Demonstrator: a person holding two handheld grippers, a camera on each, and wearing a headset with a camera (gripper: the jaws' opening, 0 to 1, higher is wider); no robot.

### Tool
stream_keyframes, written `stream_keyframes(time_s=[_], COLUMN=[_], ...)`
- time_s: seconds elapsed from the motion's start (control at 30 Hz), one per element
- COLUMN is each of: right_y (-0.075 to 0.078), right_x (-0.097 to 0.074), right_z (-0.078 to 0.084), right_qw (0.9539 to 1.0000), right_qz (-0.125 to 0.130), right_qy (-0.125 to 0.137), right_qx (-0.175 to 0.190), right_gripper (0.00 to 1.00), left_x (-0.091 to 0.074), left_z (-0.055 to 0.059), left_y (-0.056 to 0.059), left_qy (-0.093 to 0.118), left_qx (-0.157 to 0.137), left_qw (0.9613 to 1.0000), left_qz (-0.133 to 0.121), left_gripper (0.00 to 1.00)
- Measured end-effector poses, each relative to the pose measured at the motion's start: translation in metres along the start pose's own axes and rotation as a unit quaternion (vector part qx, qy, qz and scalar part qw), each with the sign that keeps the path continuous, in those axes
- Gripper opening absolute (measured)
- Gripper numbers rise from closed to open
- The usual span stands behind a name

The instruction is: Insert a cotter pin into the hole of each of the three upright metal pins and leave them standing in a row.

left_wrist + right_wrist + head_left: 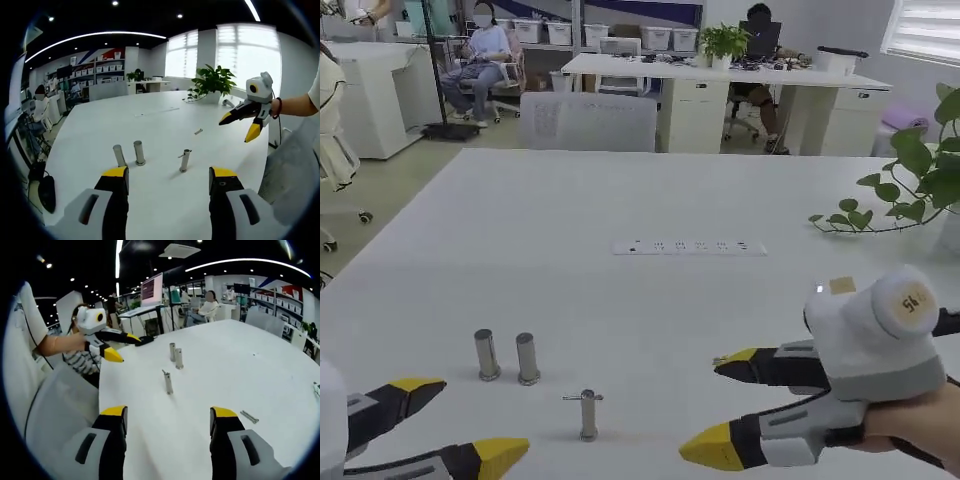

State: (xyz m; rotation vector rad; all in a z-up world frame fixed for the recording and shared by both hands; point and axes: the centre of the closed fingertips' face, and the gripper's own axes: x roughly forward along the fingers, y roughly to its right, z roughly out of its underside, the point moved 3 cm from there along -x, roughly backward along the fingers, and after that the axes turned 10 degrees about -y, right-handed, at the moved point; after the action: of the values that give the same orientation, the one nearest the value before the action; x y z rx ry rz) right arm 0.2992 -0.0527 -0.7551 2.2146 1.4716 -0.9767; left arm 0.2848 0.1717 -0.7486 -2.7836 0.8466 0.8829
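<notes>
Three upright metal pins stand on the white table (640, 300). The two bare pins (486, 355) (527, 359) stand close together; the third pin (588, 413) is nearer me and has a cotter pin through its top. In the left gripper view they are the bare pins (119, 155) (139, 152) and the pinned one (185, 160). A loose cotter pin (198, 132) (248, 416) lies flat on the table. My left gripper (480, 415) (170, 175) is open and empty, short of the pins. My right gripper (700, 408) (168, 412) is open and empty, right of the pinned one.
A white power strip (690, 247) is set into the table's middle. A trailing plant (910, 190) reaches over the right edge. Chairs, desks and seated people are beyond the far edge. Another small metal piece (316, 388) lies far off on the table.
</notes>
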Motion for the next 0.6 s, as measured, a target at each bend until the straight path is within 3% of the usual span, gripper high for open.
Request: stream_keyframes(time_s=[0.6], right_y=[-0.012], right_x=[-0.016], right_z=[0.015], right_qw=[0.9981], right_qz=[0.047], right_qy=[0.028], right_qx=[0.028], right_gripper=[0.83], left_x=[0.004], left_z=[0.001], left_y=[0.000], left_qy=[0.000], left_qx=[-0.007], left_qw=[1.0000], left_qz=[-0.001], left_gripper=[0.63])
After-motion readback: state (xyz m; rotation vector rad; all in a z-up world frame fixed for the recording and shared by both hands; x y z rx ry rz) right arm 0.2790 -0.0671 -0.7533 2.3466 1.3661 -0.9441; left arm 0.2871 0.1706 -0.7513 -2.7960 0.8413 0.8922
